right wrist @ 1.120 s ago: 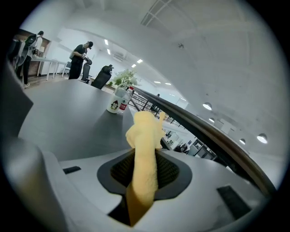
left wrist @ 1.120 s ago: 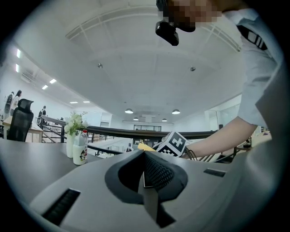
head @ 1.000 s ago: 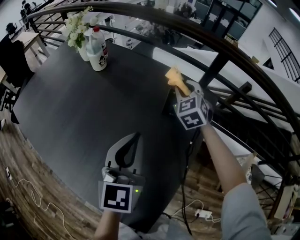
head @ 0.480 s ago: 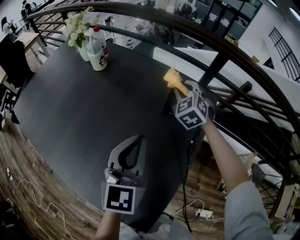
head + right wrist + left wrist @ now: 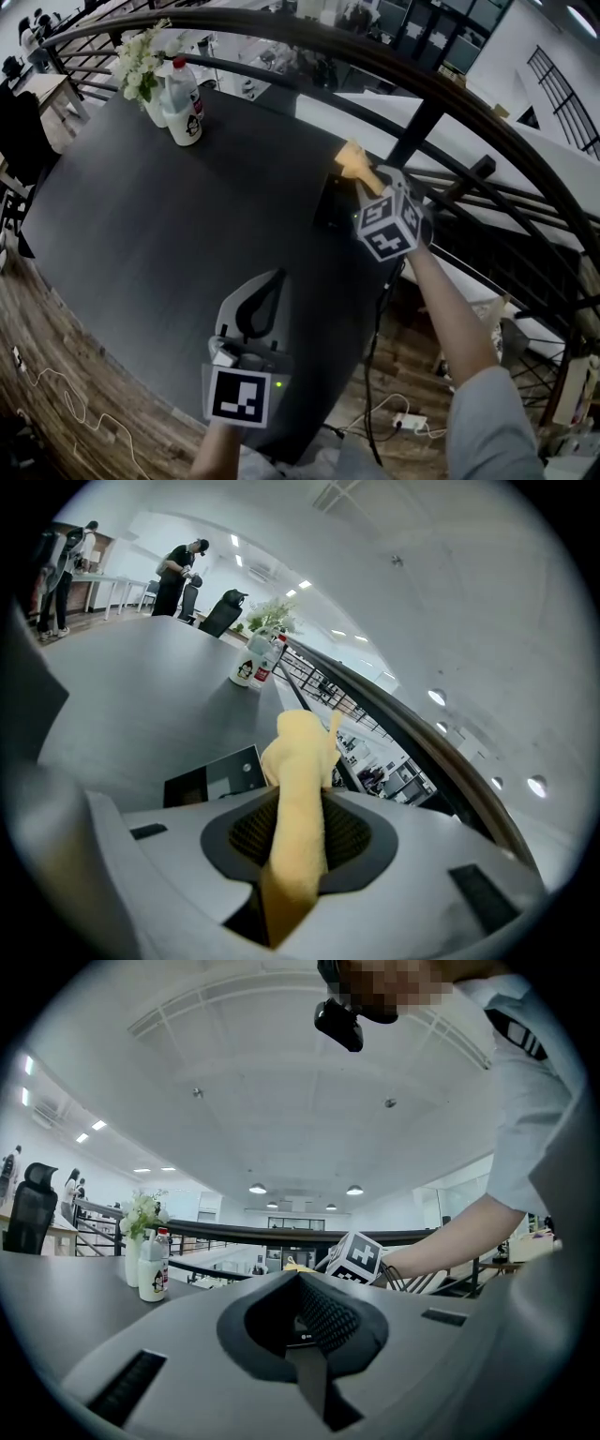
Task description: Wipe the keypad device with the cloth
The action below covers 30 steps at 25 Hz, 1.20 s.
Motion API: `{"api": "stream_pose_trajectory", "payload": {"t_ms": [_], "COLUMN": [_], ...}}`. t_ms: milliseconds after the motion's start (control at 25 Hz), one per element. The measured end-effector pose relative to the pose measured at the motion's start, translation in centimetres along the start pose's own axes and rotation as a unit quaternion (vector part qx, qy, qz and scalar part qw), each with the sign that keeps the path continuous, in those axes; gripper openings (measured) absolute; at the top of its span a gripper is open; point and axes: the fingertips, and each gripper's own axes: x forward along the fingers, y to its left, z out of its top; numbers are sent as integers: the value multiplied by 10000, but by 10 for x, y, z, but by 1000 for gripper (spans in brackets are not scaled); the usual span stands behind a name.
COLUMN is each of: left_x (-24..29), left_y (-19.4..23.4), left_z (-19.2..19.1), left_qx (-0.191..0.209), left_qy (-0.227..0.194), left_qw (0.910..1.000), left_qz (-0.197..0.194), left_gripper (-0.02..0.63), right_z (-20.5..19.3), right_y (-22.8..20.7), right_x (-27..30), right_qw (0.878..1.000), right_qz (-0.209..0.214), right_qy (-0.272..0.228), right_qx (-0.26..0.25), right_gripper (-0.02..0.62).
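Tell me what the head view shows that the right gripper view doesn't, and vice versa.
Head view only: the grey left gripper, jaws shut and empty, and a white power strip on the floor. Right gripper view only: people standing beyond the dark table. Both: the yellow cloth pinched in the right gripper, the black keypad device, the white bottle and that table.

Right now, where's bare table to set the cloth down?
Widest bare table lies between the bottle and the left hand-held gripper. Crowded: the right rim, where the right hand-held gripper holds the cloth by the keypad.
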Motion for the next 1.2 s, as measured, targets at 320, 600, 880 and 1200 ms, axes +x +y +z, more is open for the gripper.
{"api": "stream_pose_trajectory", "payload": {"t_ms": [320, 600, 880, 1200], "left_x": [3, 2, -1, -5], "left_y": [-10, -16, -16, -8], "left_z": [-3, -2, -3, -9], "left_qx": [-44, -7, -17, 3], "left_qy": [13, 13, 35, 120], "left_qw": [9999, 9995, 9992, 9987], "left_qz": [-157, -303, -391, -504], "left_gripper": [8, 8, 8, 7], "right_z": [-30, -64, -83, -105], "right_y": [-22, -35, -30, -4], "right_x": [-14, -28, -37, -40], "right_qw": [9971, 9797, 9415, 9004], "right_qz": [-397, -709, -846, -980], "right_qy": [95, -25, -207, -142], "right_qx": [637, 1877, 3256, 4235], "right_gripper": [106, 106, 106, 106]}}
